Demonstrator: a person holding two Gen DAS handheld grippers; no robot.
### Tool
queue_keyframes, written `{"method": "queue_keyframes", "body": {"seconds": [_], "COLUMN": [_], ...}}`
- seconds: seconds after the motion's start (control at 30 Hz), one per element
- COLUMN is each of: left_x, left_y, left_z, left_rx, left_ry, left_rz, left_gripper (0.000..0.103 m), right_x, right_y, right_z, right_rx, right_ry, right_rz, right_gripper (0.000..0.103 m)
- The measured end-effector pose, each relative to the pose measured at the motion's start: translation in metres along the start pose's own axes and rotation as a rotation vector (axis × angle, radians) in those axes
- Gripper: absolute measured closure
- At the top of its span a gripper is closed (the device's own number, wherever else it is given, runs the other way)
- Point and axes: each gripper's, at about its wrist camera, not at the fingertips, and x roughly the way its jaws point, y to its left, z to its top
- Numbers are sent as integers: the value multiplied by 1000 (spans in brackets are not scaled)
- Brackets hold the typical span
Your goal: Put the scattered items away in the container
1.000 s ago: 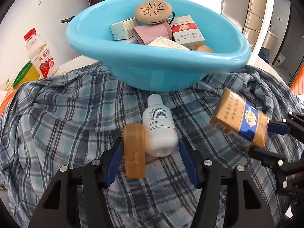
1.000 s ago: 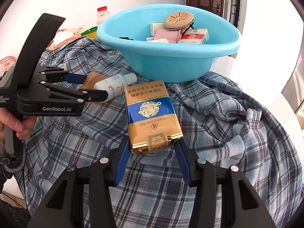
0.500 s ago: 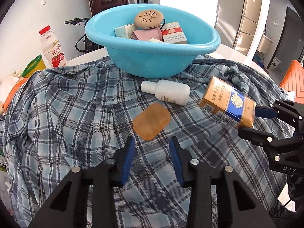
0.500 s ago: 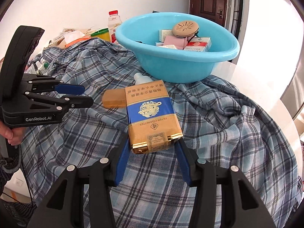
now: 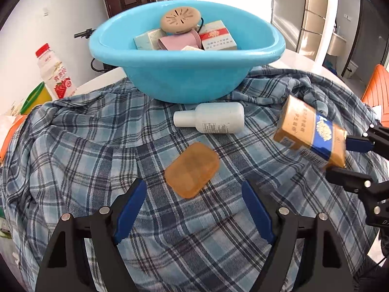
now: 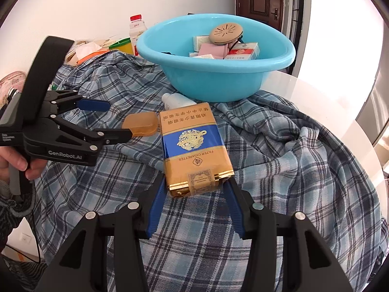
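Two items left on the checked cloth before the basin: soap just ahead of the opening, empty left claw, long axis slanted across; right claw clamping the cigarette pack.

Home interior: we note a wooden entry door, a plaid shirt draped over the table, a yogurt-drink bottle, an orange chair.
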Motion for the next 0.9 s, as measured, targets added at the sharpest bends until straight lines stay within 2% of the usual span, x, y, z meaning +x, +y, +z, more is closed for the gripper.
{"method": "queue_keyframes", "body": {"seconds": [0.17, 0.4, 0.43, 0.47, 0.5, 0.6, 0.9], "left_x": [23, 37, 38, 38, 38, 31, -13], "left_y": [7, 14, 13, 11, 8, 2, 0], "left_z": [5, 11, 10, 9, 7, 1, -18], "left_rx": [-9, -23, -15, -8, 2, 29, -22], "left_ry": [28, 32, 32, 34, 35, 28, 3], "left_rz": [5, -18, -21, -25, -24, -16, -16], "left_gripper": [20, 21, 25, 45, 51, 52, 52], "right_x": [4, 6, 7, 8, 8, 7, -9], "right_y": [-5, 4, 4, 3, 2, 0, -3], "right_z": [3, 10, 10, 11, 11, 9, 1], "right_rx": [28, 0, 0, 3, 8, 18, 25], "right_ry": [0, -7, -6, -5, -4, -4, -20], "right_rz": [19, 38, 37, 37, 37, 36, 26], "right_gripper": [57, 57, 57, 57, 57, 57, 57]}}
